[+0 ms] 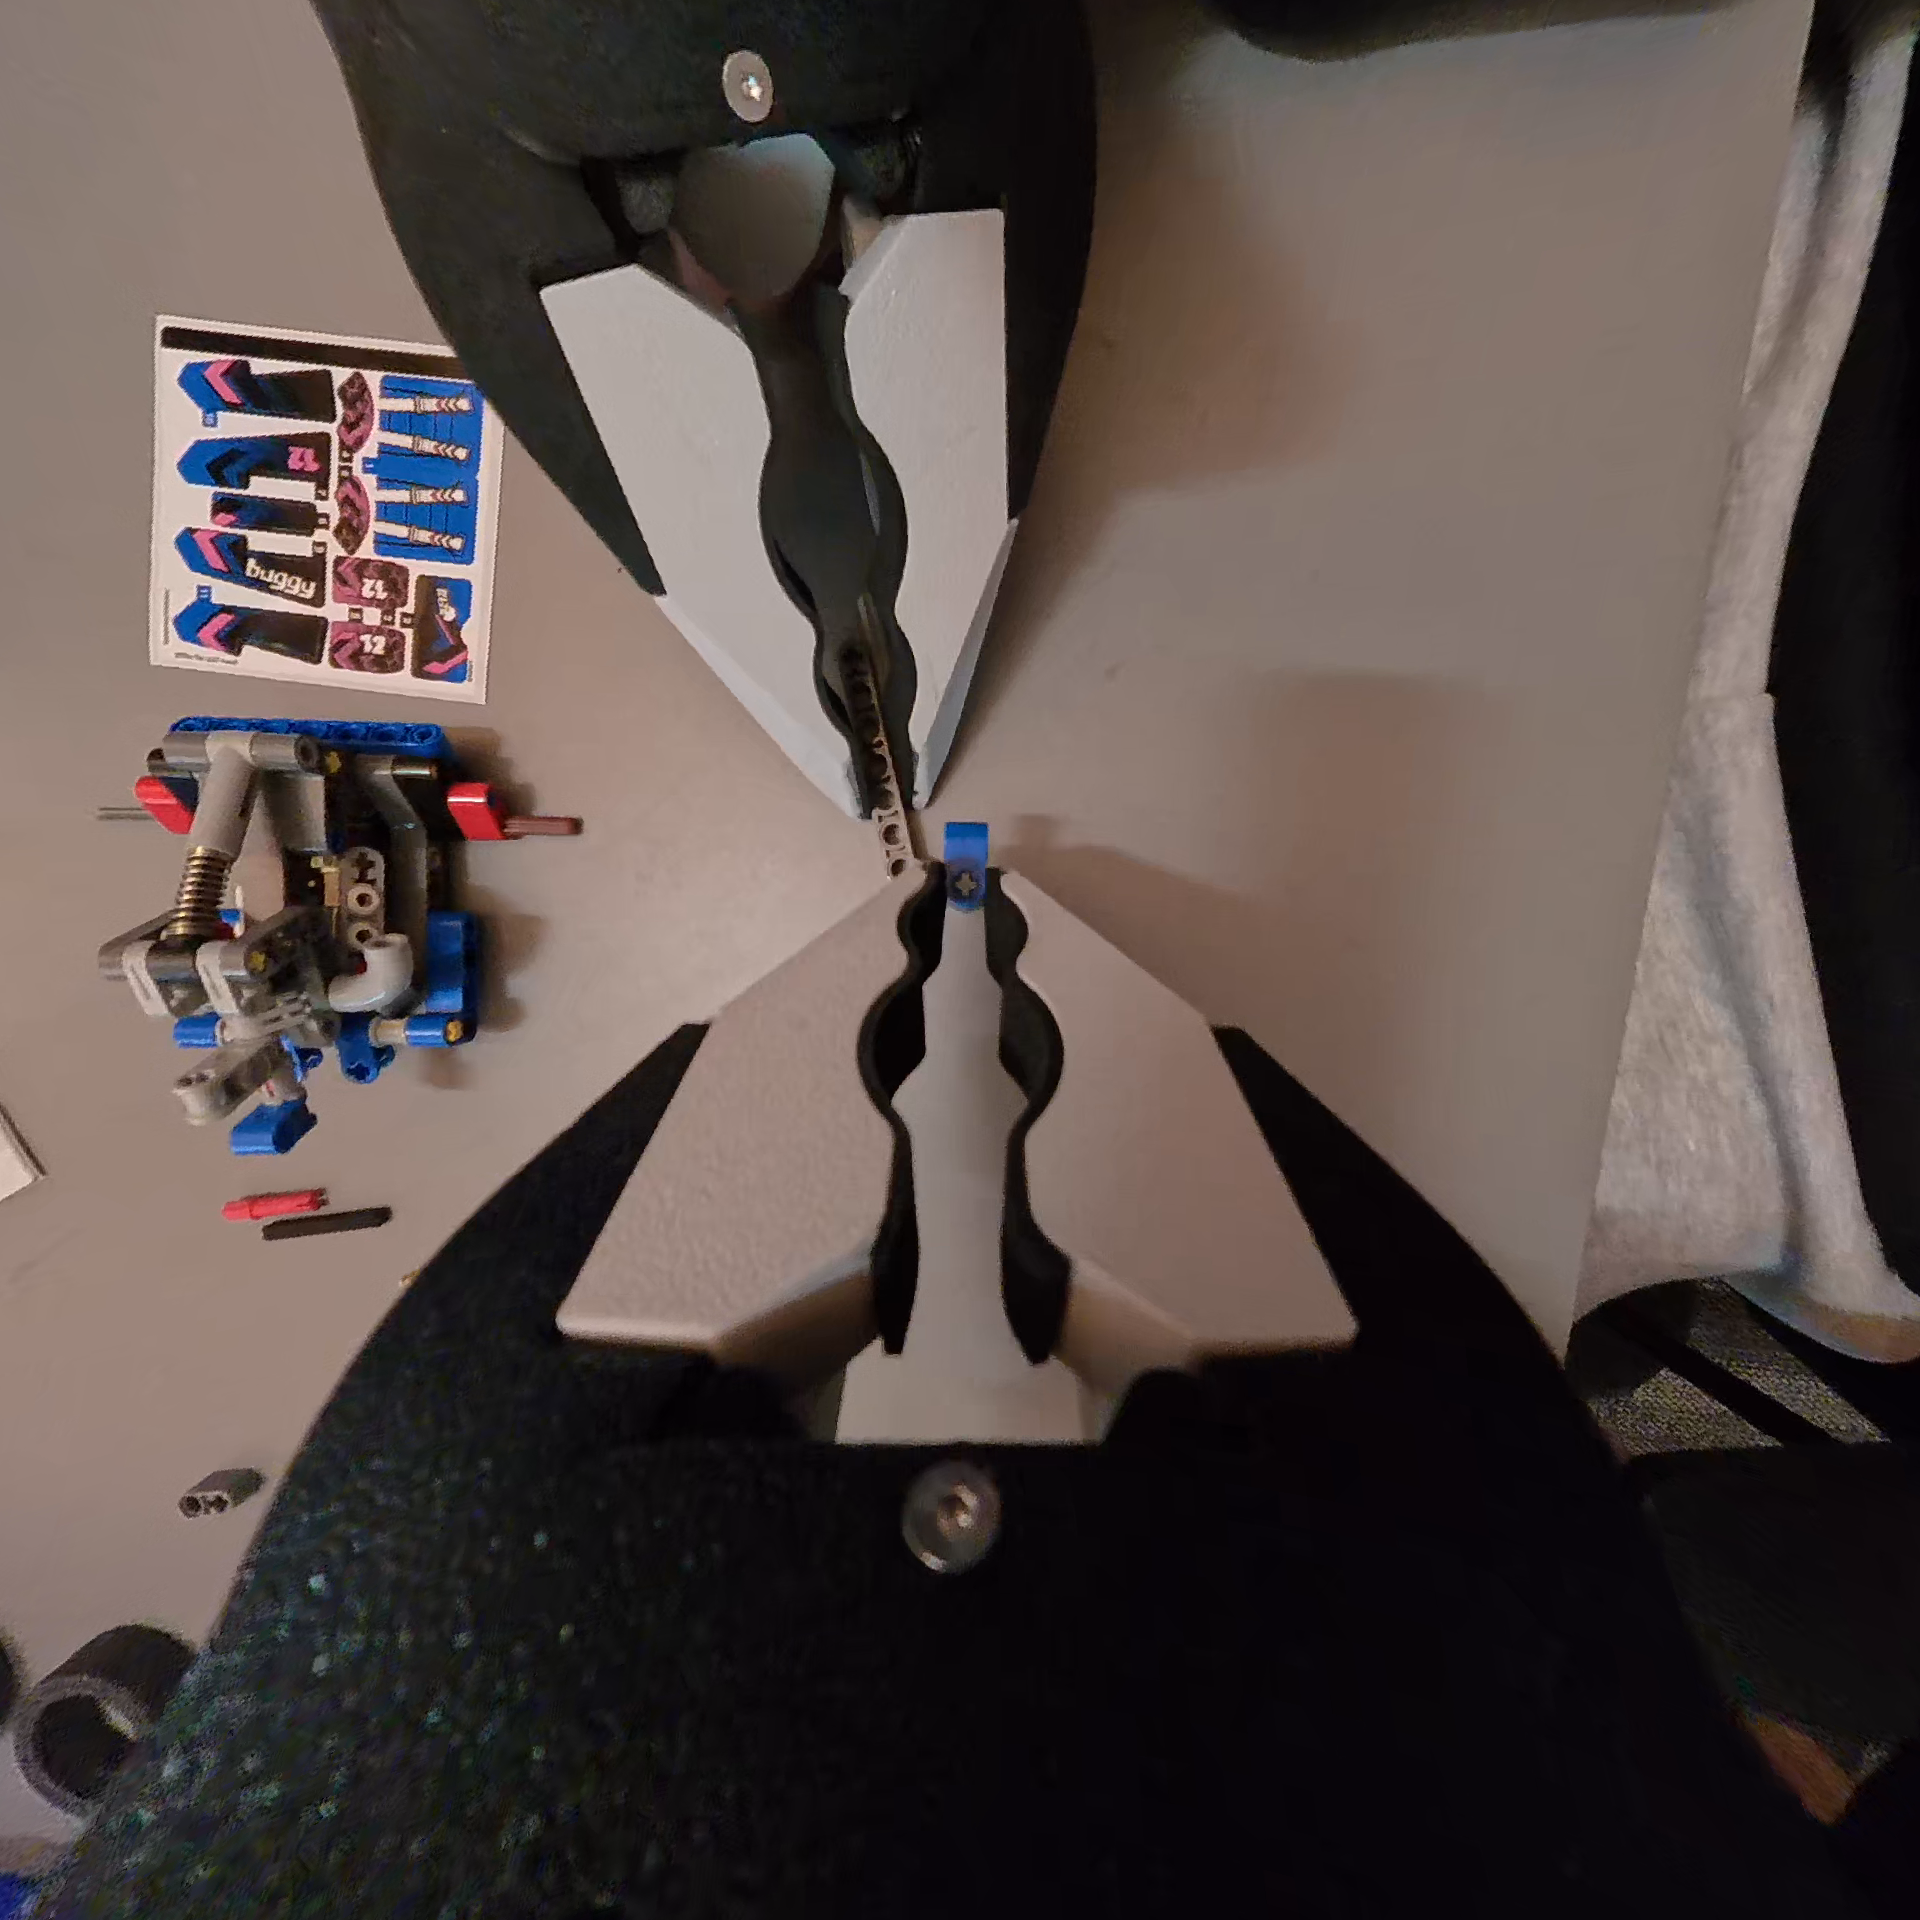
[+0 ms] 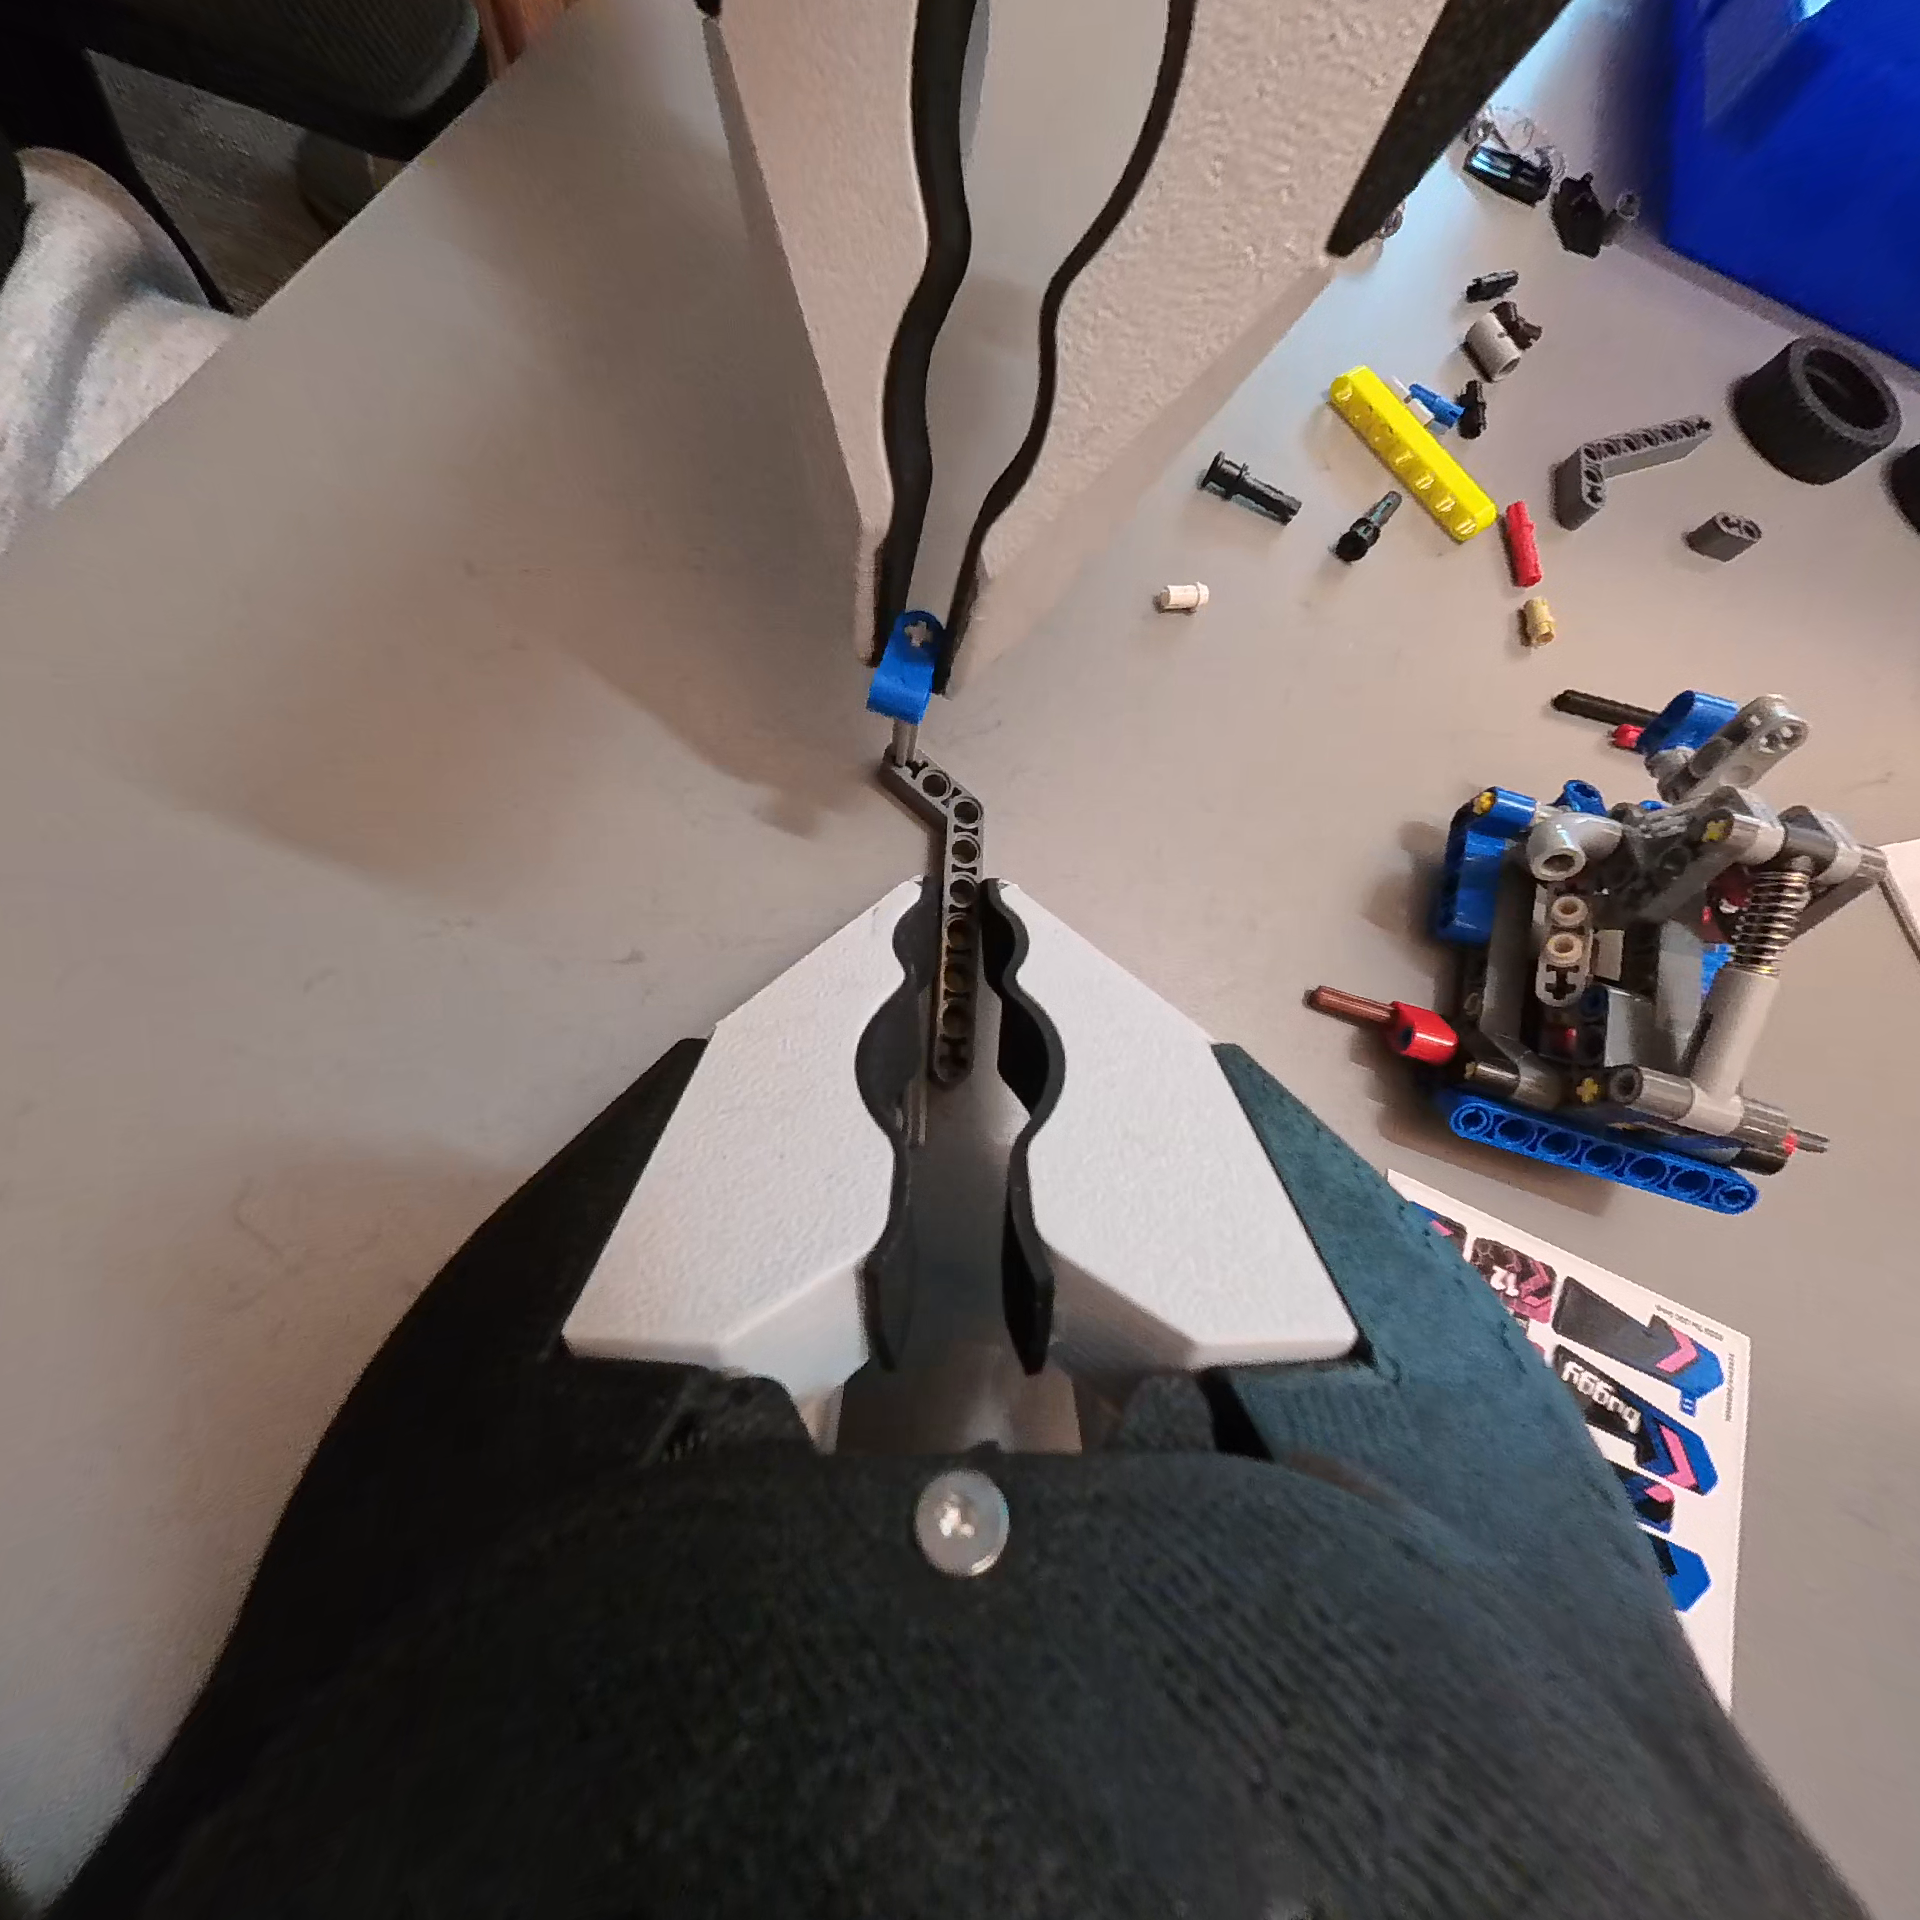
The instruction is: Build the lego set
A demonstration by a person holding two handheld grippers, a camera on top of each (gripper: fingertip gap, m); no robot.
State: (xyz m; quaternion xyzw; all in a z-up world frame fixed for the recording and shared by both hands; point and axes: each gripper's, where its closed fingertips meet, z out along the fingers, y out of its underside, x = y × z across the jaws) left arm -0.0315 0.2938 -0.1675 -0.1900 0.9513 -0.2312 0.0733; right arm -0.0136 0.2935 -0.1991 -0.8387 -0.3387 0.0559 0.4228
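Observation:
My left gripper (image 1: 964,883) is shut on a small blue connector piece (image 1: 965,864), which also shows in the right wrist view (image 2: 906,670). My right gripper (image 2: 961,899) is shut on a dark grey bent beam with holes (image 2: 954,831); in the left wrist view the beam's tip (image 1: 891,836) pokes out of the right gripper (image 1: 888,805). The two grippers face each other tip to tip above the grey table. A short light grey pin (image 2: 902,746) joins the blue piece and the beam's end. The partly built blue and grey buggy (image 1: 301,904) lies to the side, also in the right wrist view (image 2: 1621,966).
A sticker sheet (image 1: 322,509) lies beside the buggy. Loose parts lie on the table: a yellow beam (image 2: 1413,452), a grey angled beam (image 2: 1626,462), a red pin (image 1: 275,1205), a black axle (image 1: 327,1222), black tyres (image 2: 1818,410) (image 1: 94,1704). A blue bin (image 2: 1808,156) stands at the far right. Grey cloth (image 1: 1714,987) lies past the table edge. There is about 4 centimeters between the tips of the two grippers. From the right gripper's tips to the black axle (image 1: 327,1222) is close to 15 centimeters. The right camera catches it too, in the right wrist view (image 2: 1612,713).

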